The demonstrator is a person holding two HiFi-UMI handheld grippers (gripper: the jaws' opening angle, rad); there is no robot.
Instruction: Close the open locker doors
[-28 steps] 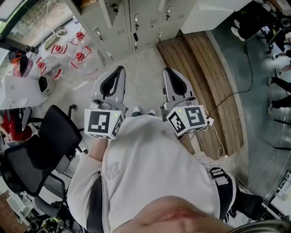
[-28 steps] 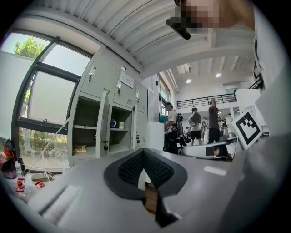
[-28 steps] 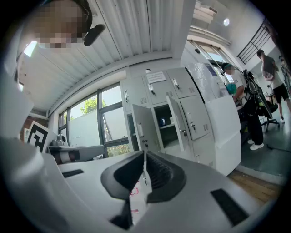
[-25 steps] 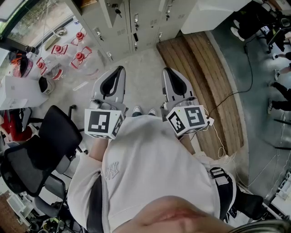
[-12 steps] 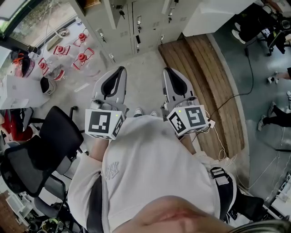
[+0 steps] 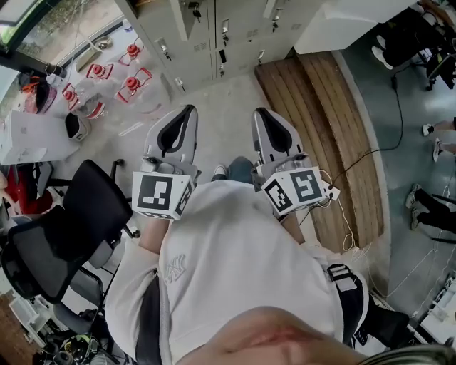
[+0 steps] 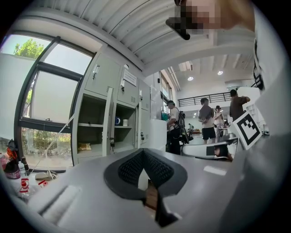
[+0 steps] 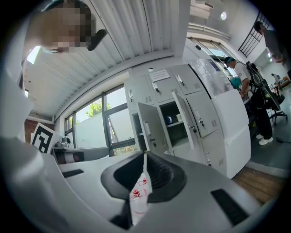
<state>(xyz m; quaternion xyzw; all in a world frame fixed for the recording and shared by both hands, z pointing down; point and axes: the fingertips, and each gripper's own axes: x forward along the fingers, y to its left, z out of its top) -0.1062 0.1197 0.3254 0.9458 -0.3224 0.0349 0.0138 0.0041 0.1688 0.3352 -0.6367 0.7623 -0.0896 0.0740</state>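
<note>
Grey lockers (image 6: 239, 32) stand ahead of me, at the top of the head view. One door (image 6: 180, 16) hangs open there. In the left gripper view an open door (image 7: 109, 122) stands edge-on beside open shelves (image 7: 91, 132). Two open doors (image 8: 148, 127) (image 8: 181, 117) show in the right gripper view, with a shelf holding cups between them. My left gripper (image 6: 179, 120) (image 7: 143, 151) and right gripper (image 6: 261, 120) (image 8: 144, 155) are held side by side at waist height, well short of the lockers. Both are shut and hold nothing.
A black office chair (image 6: 68, 232) stands close on my left. Red-capped bottles in clear wrap (image 6: 110, 85) lie on the floor by the window. A wooden platform (image 6: 328, 121) with a cable (image 6: 388, 135) runs on the right. People (image 7: 207, 120) stand far off.
The lockers have slid up and out of the head view's top edge and a leg shows below the grippers: I have stepped forward. Both grippers keep their pose.
</note>
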